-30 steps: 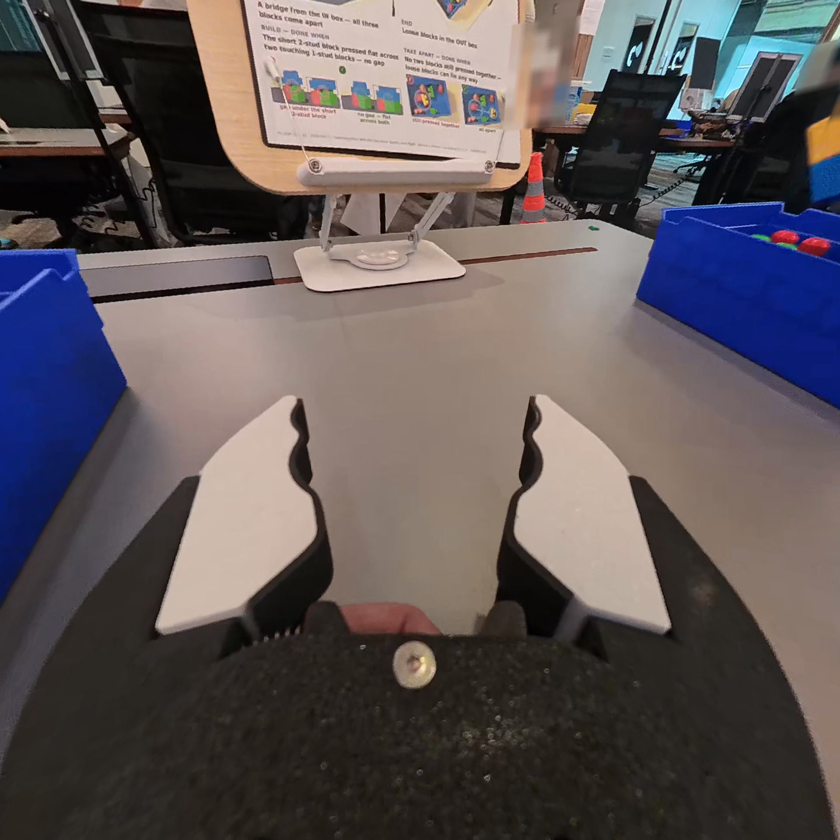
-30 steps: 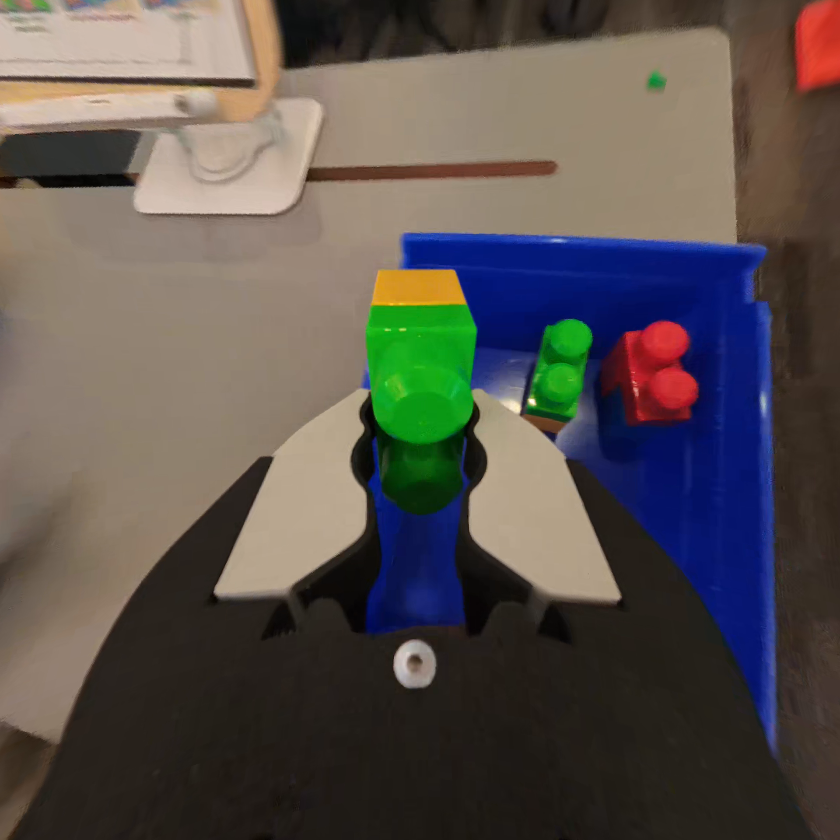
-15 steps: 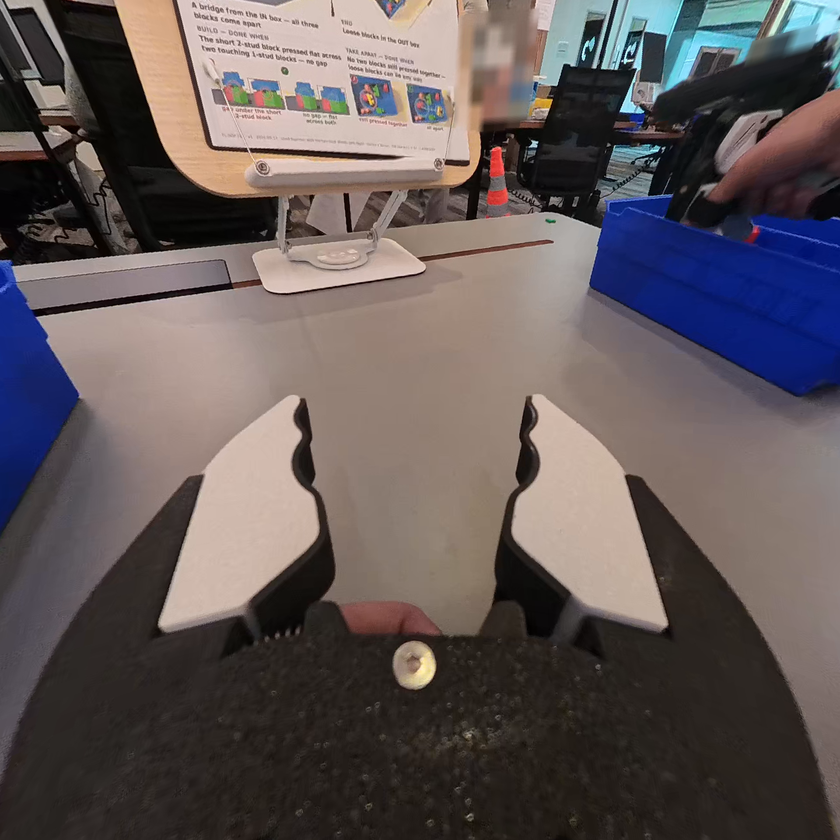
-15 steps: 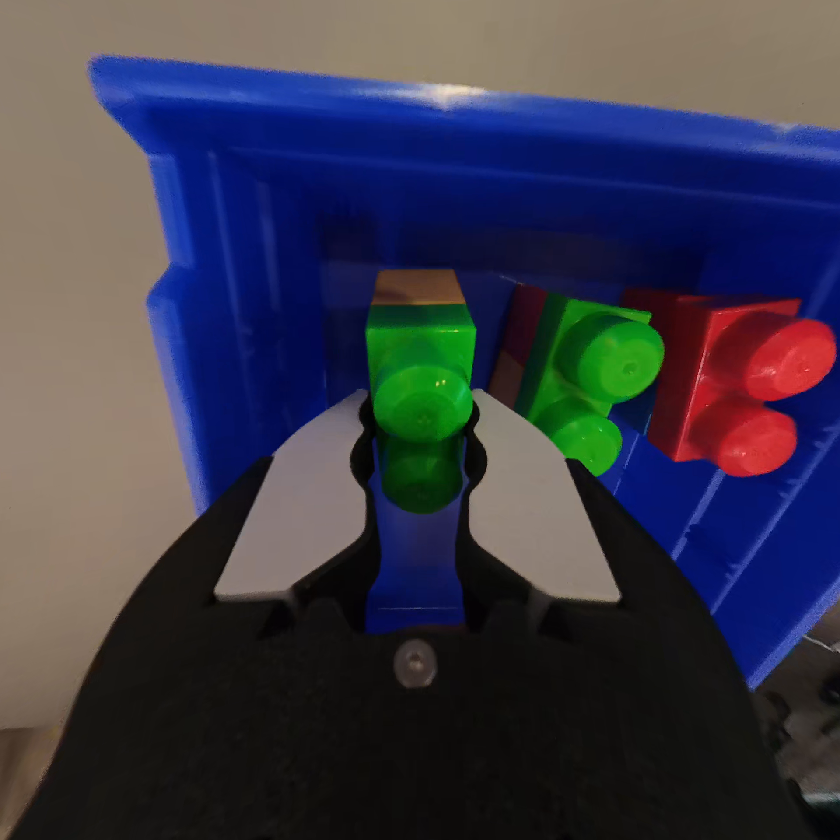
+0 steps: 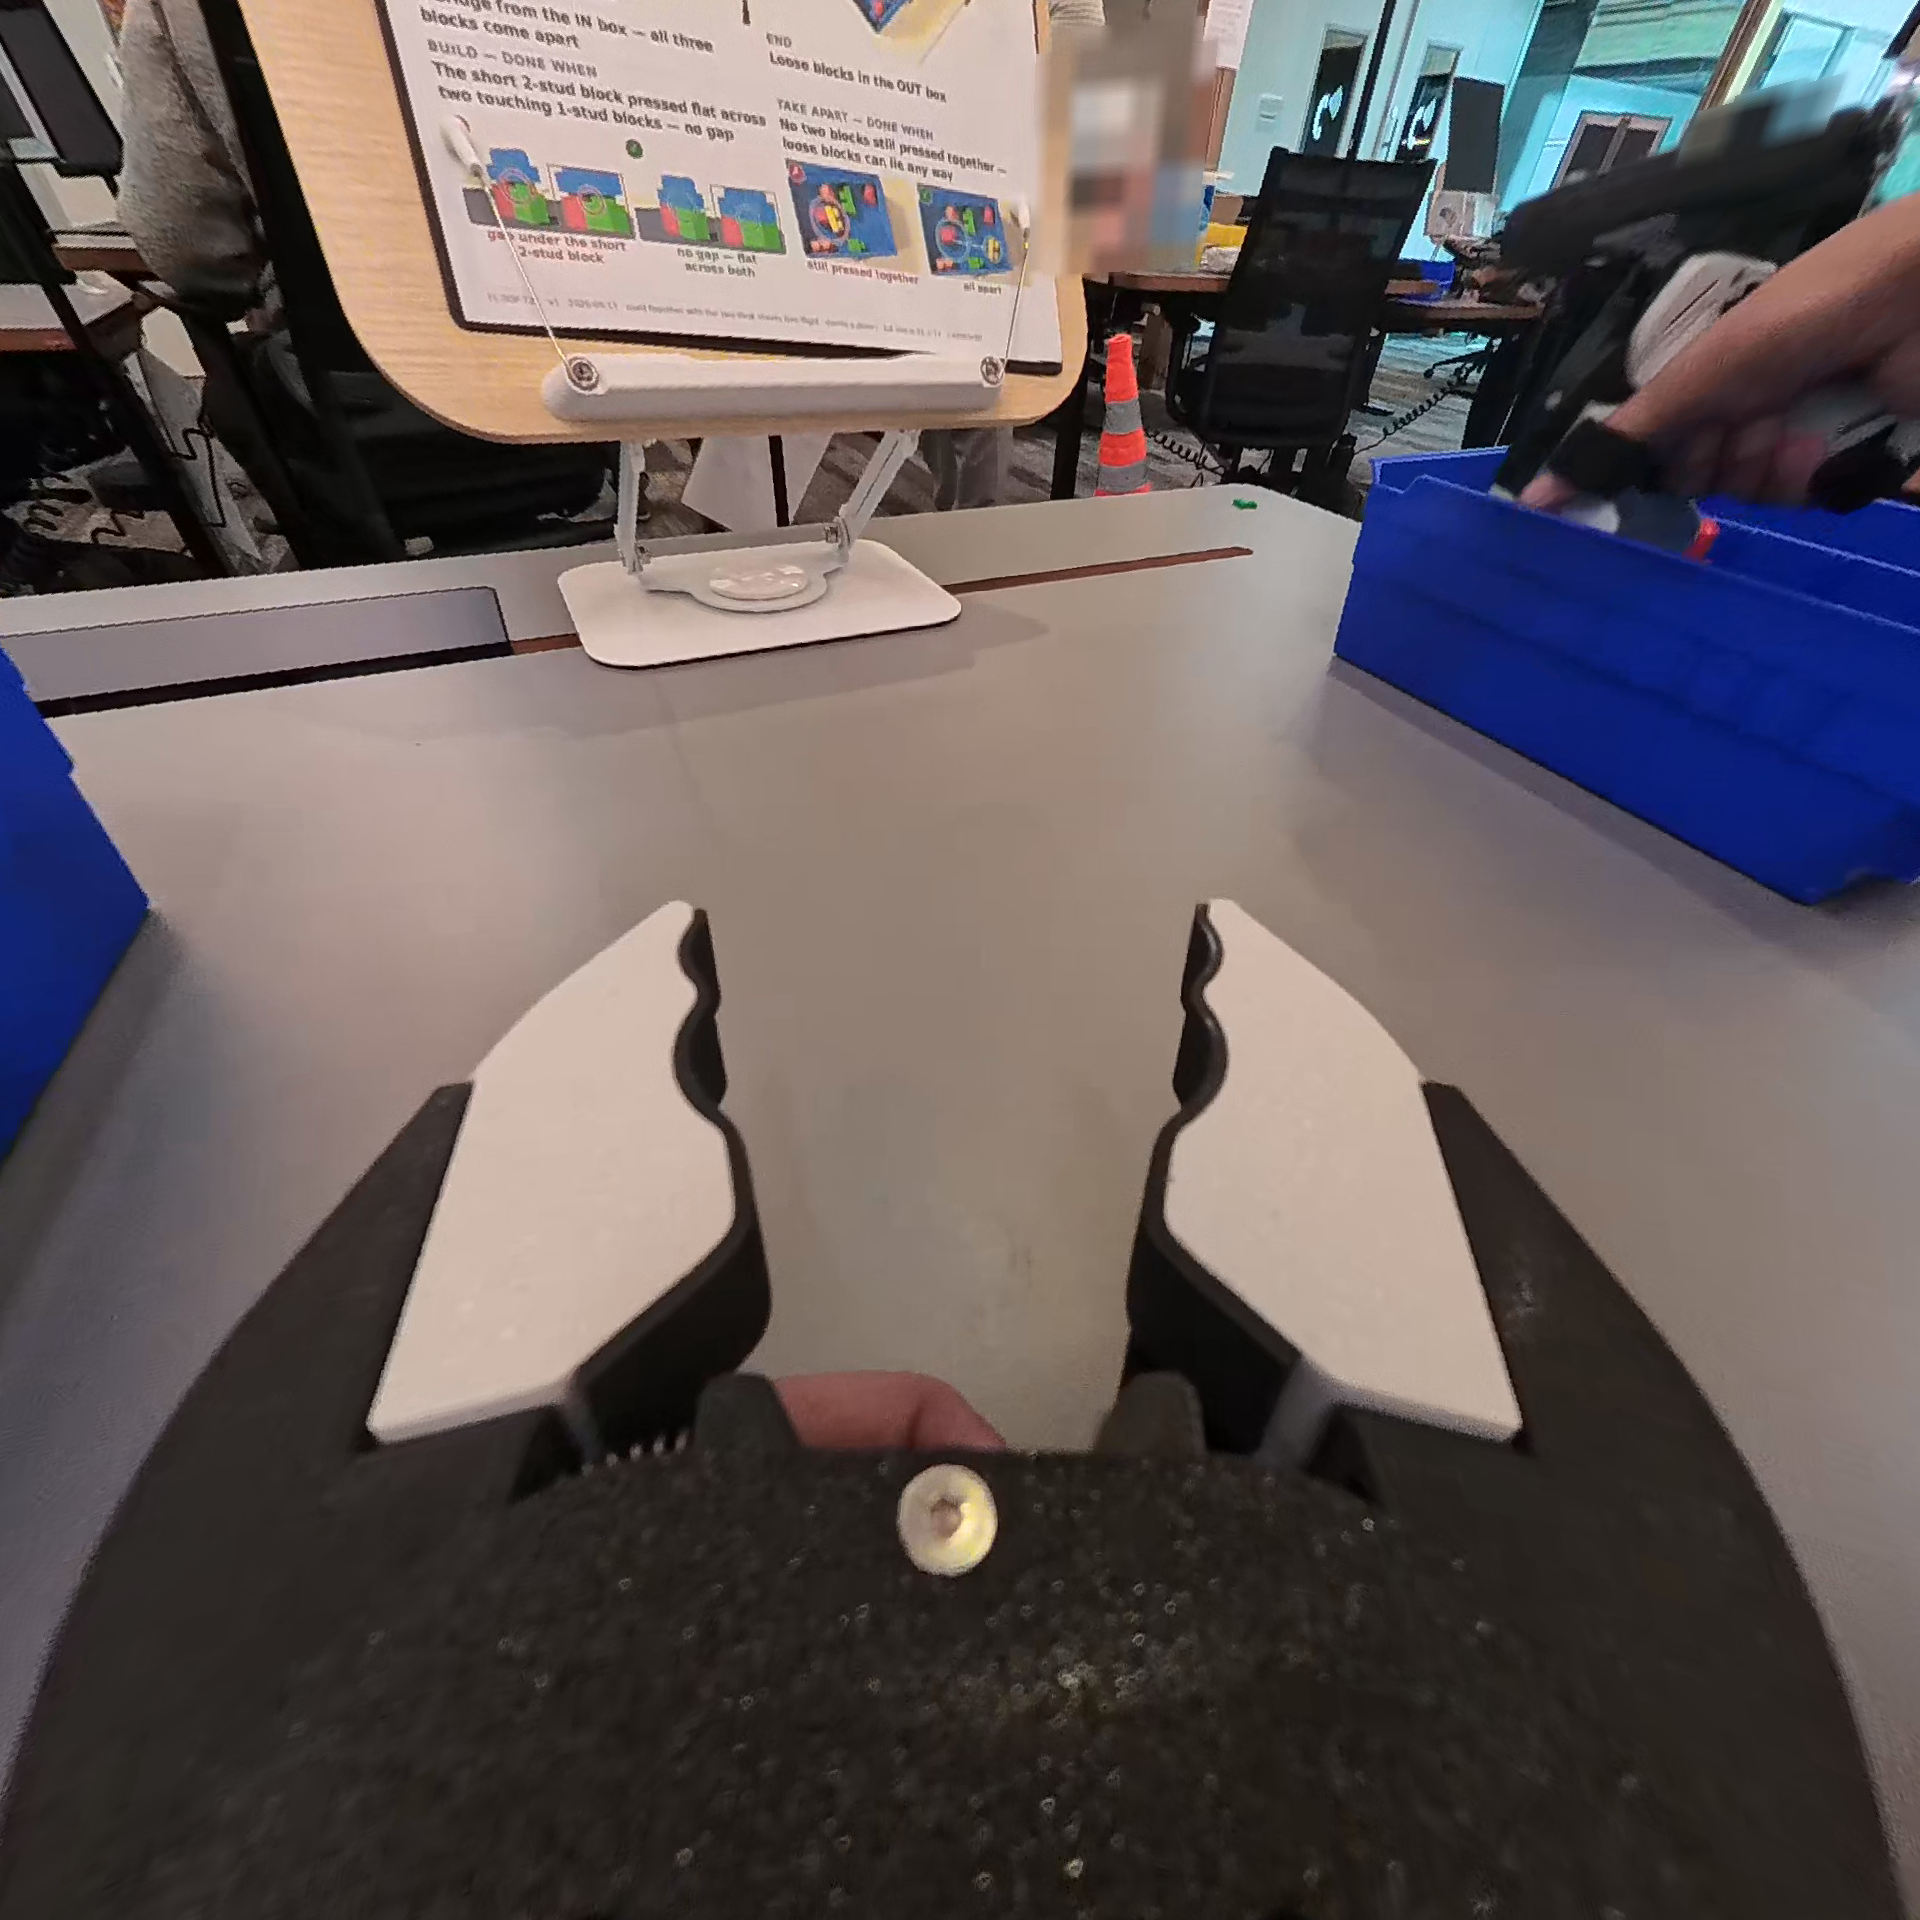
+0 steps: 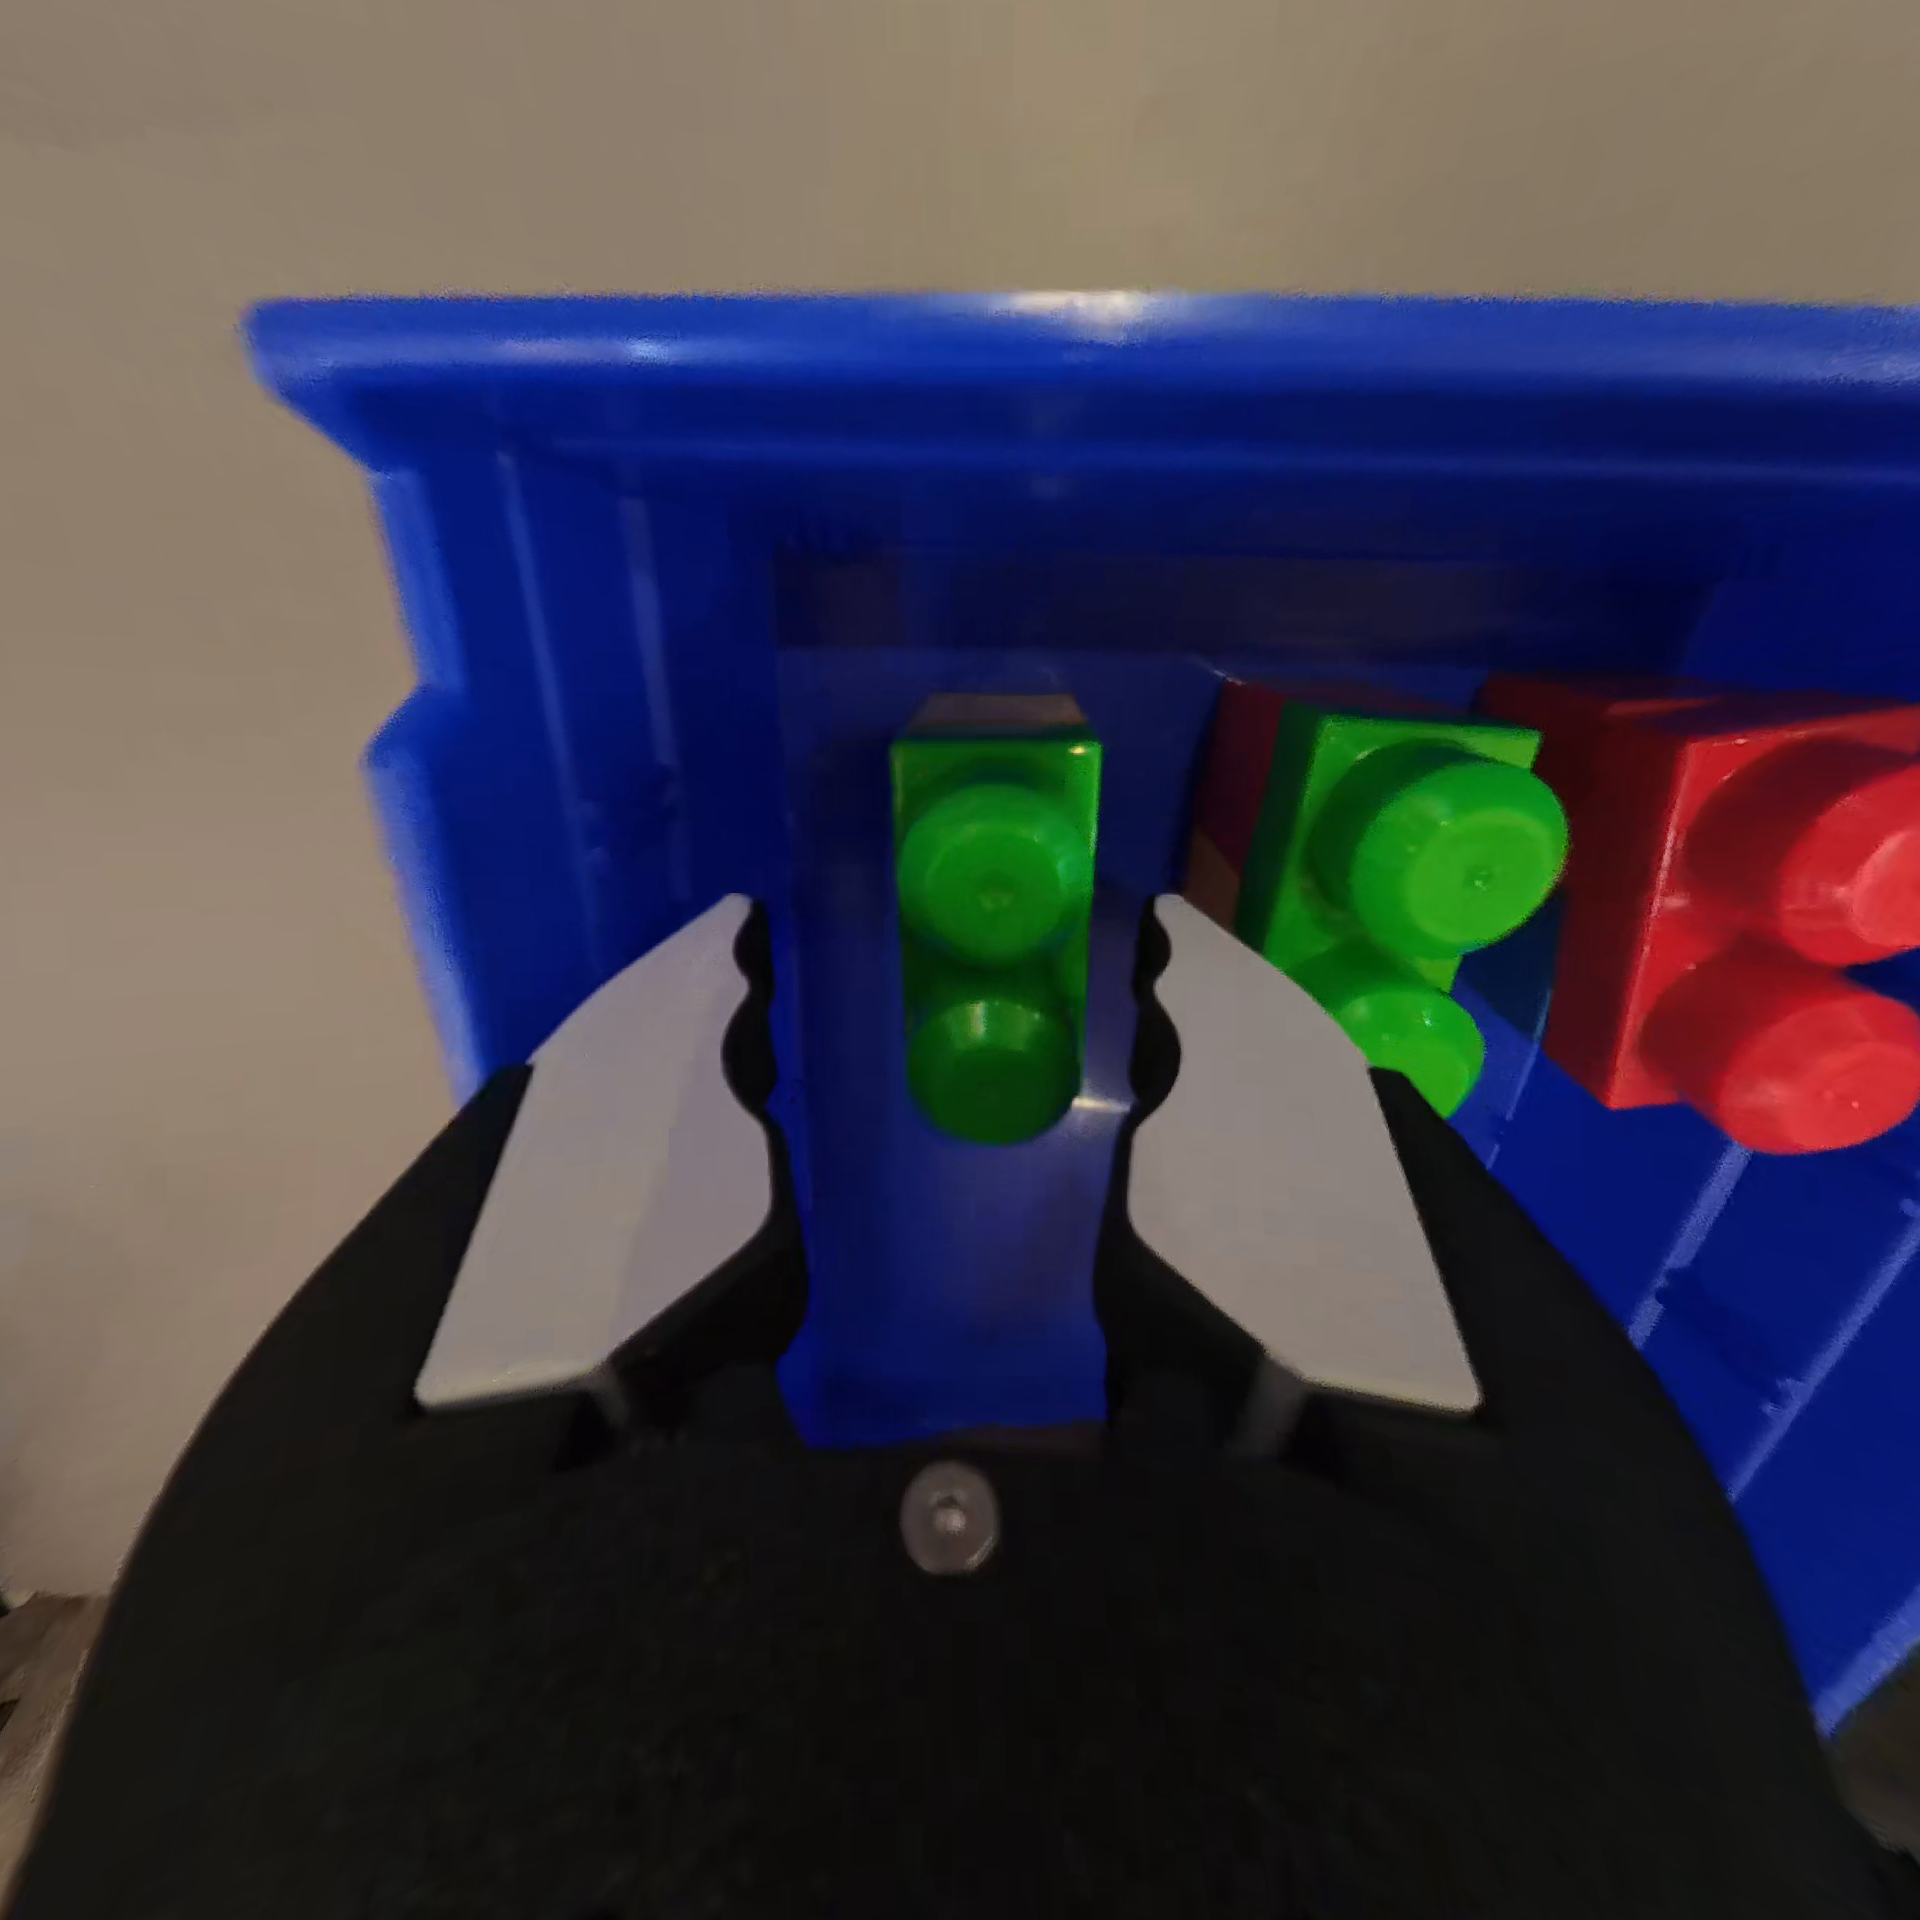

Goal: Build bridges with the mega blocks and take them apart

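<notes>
My right gripper [image 6: 951, 914] is open inside the blue bin [image 6: 1039, 353]. A green two-stud block [image 6: 992, 914] lies on the bin floor between its fingers, apart from both. Beside it to the right lie a second green two-stud block [image 6: 1403, 862] and a red two-stud block [image 6: 1766, 894]. My left gripper [image 5: 951, 914] is open and empty over the bare grey table [image 5: 935, 790]. In the left wrist view the right gripper [image 5: 1704, 343], held by a hand, reaches into the same blue bin [image 5: 1621, 665] at the far right.
A second blue bin [image 5: 52, 914] stands at the left edge. An instruction board on a white stand [image 5: 758, 597] sits at the back of the table. Chairs, desks and an orange cone [image 5: 1122, 426] lie beyond the table. Spacing between my two grippers at the tips: around 45 centimeters.
My right gripper has opened and let go of the green two-stud block, which now lies in the blue bin. My left gripper has stayed open, its view shifting slightly.
</notes>
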{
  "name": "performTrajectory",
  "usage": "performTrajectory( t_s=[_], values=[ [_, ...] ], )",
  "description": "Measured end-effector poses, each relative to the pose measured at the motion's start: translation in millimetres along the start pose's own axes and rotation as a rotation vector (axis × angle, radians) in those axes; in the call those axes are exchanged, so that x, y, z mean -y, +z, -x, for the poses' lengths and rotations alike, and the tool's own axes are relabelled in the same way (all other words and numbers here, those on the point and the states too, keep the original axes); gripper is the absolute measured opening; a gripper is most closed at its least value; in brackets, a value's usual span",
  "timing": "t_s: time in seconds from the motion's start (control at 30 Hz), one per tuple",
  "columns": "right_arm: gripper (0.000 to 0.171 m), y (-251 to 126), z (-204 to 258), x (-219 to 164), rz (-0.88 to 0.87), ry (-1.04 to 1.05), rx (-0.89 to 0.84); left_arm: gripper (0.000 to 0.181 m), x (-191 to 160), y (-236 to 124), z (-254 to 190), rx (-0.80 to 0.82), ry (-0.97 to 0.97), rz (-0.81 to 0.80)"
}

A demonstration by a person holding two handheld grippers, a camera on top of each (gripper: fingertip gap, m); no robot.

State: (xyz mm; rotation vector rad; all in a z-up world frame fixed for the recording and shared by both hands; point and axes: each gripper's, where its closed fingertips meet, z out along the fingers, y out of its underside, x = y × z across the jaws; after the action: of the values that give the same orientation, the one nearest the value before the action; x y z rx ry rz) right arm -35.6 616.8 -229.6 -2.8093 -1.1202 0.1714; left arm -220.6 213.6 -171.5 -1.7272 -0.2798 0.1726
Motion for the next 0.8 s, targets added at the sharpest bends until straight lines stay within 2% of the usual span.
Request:
performTrajectory(
  t_s=[0.1, 0.17, 0.23, 0.33, 0.4, 0.47, 0.53, 0.67, 0.73, 0.8],
  values=[
    [0.065, -47.1, -4.1, 10.6, -0.128, -0.053, -0.004, 0.085, -2.1, 0.2, -0.4, -0.004, 0.014, 0.001],
    [0.065, -100.5, -2.0, 17.2, -0.296, -0.113, -0.012, 0.085, 0.5, -0.4, 4.4, 0.007, 0.017, -0.015],
    [0.065, -166.2, 6.9, 15.9, -0.549, -0.214, -0.073, 0.084, 5.1, -1.6, 12.1, 0.022, 0.015, -0.032],
    [0.074, -240.5, 45.5, -17.1, -0.939, -0.36, -0.13, 0.085, 10.9, -4.2, 29.2, 0.071, 0.021, -0.05],
    [0.078, -260.7, 74.4, -49.9, -1.179, -0.433, -0.18, 0.086, 13.3, -5.9, 40.1, 0.108, 0.02, -0.064],
    [0.073, -257.2, 104.4, -83.2, -1.355, -0.482, -0.199, 0.086, 14.5, -7.7, 47.8, 0.143, 0.03, -0.074],
    [0.077, -232.1, 132.6, -110.1, -1.436, -0.469, -0.155, 0.086, 17.5, -11.1, 52.4, 0.179, 0.053, -0.096],
    [0.086, -155.7, 183.9, -141.1, -1.433, -0.411, -0.015, 0.085, 13.6, -16.8, 55.5, 0.236, 0.059, -0.084],
    [0.087, -117.5, 202.3, -147.2, -1.375, -0.408, 0.006, 0.084, 6.6, -19.3, 55.6, 0.249, -0.013, -0.068],
    [0.089, -85.1, 220.8, -152.9, -1.284, -0.387, 0.096, 0.083, -2.4, -19.9, 53.4, 0.255, -0.087, -0.035]
  ],
)
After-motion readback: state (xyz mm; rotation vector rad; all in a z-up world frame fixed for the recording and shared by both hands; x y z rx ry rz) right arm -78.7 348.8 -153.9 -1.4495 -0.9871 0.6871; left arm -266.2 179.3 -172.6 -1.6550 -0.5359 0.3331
